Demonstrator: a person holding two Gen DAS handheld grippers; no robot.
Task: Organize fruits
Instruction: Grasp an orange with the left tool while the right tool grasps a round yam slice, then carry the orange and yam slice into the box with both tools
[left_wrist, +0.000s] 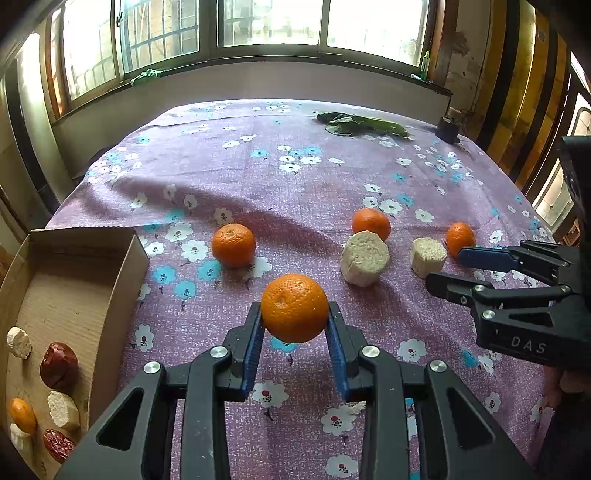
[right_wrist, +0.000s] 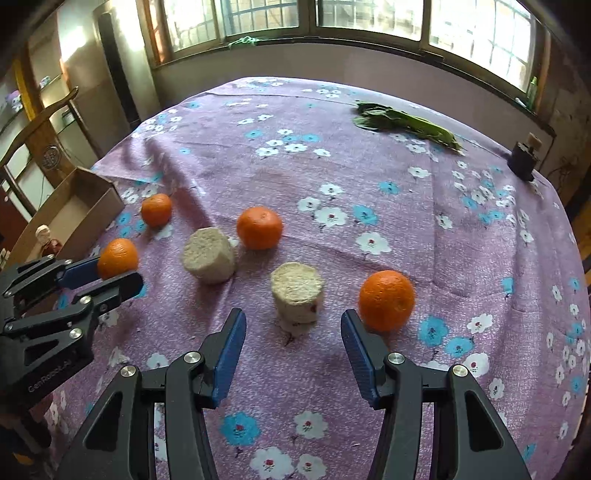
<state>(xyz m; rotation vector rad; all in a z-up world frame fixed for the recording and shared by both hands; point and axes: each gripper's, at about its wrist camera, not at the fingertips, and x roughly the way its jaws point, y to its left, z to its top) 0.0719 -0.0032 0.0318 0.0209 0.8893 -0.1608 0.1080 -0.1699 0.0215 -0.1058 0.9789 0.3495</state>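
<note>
My left gripper (left_wrist: 294, 314) is shut on an orange tangerine (left_wrist: 294, 307) and holds it above the purple flowered tablecloth (left_wrist: 295, 177); it also shows in the right wrist view (right_wrist: 117, 257). My right gripper (right_wrist: 293, 325) is open and empty, just in front of a pale corn-like chunk (right_wrist: 297, 293), with a tangerine (right_wrist: 386, 300) at its right finger. Other tangerines (right_wrist: 259, 227) (right_wrist: 156, 209) and a second pale chunk (right_wrist: 208, 254) lie on the cloth. A cardboard box (left_wrist: 74, 280) at the left holds red dates, pale chunks and a tangerine.
Green leaves (left_wrist: 364, 124) and a small dark object (left_wrist: 448, 128) lie at the table's far side below the windows. The box's open end (right_wrist: 79, 206) sits at the table's left edge, with a wooden chair (right_wrist: 40, 122) beyond it.
</note>
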